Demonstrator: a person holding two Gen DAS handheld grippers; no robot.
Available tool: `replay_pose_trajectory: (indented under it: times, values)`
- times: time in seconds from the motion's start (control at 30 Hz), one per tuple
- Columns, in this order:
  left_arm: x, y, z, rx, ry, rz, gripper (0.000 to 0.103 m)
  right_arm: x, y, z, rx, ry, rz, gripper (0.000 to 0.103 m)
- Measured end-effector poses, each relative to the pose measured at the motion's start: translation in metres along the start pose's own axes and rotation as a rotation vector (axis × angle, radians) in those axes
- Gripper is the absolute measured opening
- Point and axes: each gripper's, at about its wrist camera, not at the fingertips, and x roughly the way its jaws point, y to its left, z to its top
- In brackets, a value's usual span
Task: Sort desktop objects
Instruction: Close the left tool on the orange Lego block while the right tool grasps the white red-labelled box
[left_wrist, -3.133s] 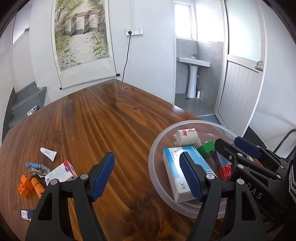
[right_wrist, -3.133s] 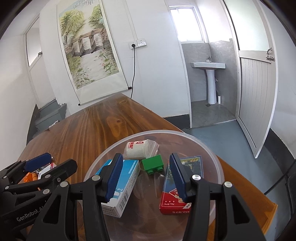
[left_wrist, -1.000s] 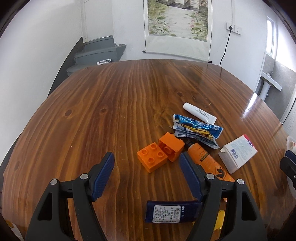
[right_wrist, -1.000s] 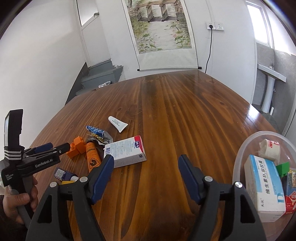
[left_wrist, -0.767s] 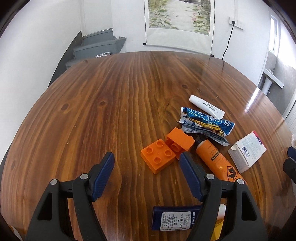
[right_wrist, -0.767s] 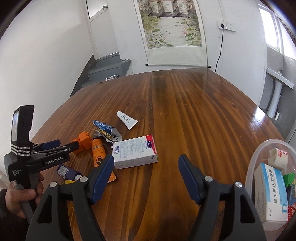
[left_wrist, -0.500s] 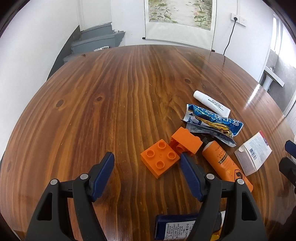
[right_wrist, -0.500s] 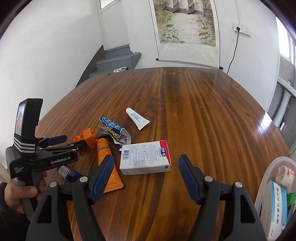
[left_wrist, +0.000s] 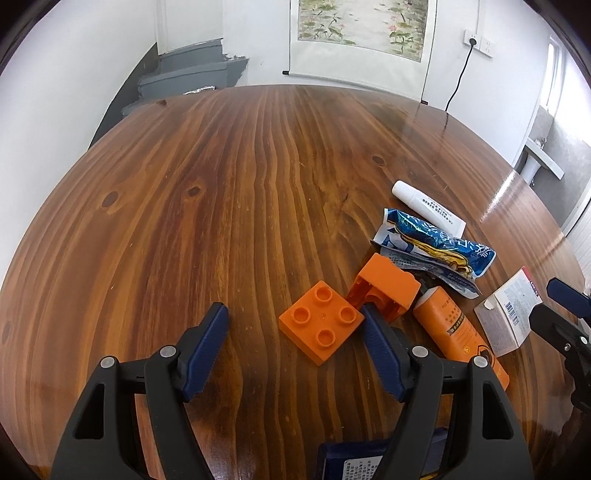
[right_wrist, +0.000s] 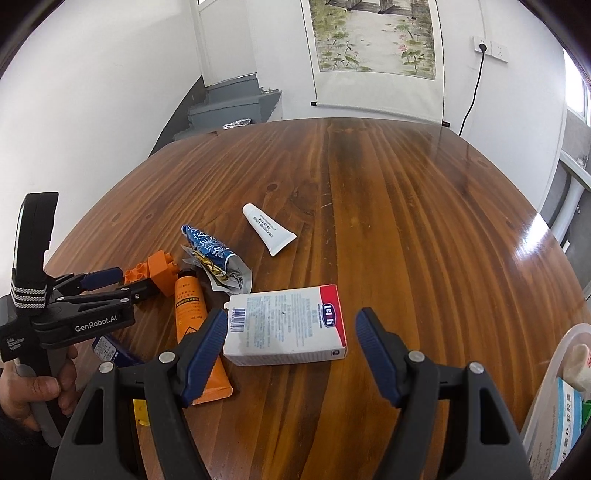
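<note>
Hovering over the wooden table (left_wrist: 221, 184), both grippers have their jaws spread wide and nothing pinched. The left gripper (left_wrist: 295, 332) sits low over the flat orange building brick (left_wrist: 320, 326), which lies studs-up between its blue pads, nearer the right-side pad, and I can't tell if that pad touches it. A second orange brick (left_wrist: 388, 284) is tipped on its side just behind, touching the first.

The right gripper (right_wrist: 291, 332) frames the white medicine box with a red end (right_wrist: 286, 325); the box lies flat on the table just ahead of the pads. Beside it is an orange tube (right_wrist: 190, 306), its cap end tucked under a crumpled blue snack wrapper (right_wrist: 212, 254). Further out lies a small white tube (right_wrist: 267, 229), apart from the rest.

A dark blue packet (right_wrist: 107, 349) peeks out under the left gripper, which a hand (right_wrist: 40, 387) grips by the handle. At the far right edge sits a clear plastic bowl (right_wrist: 546, 387) with boxes already in it.
</note>
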Motion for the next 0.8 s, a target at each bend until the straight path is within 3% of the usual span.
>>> replay_pose_trajectory:
  times: [0.03,0.1,0.17,0.4,0.8]
  values:
    - [-0.001,0.001,0.0,0.0,-0.009,0.002,0.074,0.002,0.0,0.0,-0.003,0.003,-0.002,0.076]
    - [-0.002,0.001,0.0,0.003,-0.017,0.001,0.055,0.005,0.001,0.0,-0.007,0.01,-0.003,0.076]
    - [-0.003,0.002,0.0,-0.002,-0.018,-0.012,0.047,0.009,0.002,0.0,-0.007,0.017,-0.001,0.076]
    - [-0.014,-0.002,0.0,0.009,-0.059,0.001,0.047,0.012,0.004,-0.002,-0.012,0.022,0.022,0.08]
    - [-0.032,-0.011,-0.002,0.035,-0.111,0.02,0.047,0.028,0.008,-0.004,-0.042,0.069,-0.014,0.081]
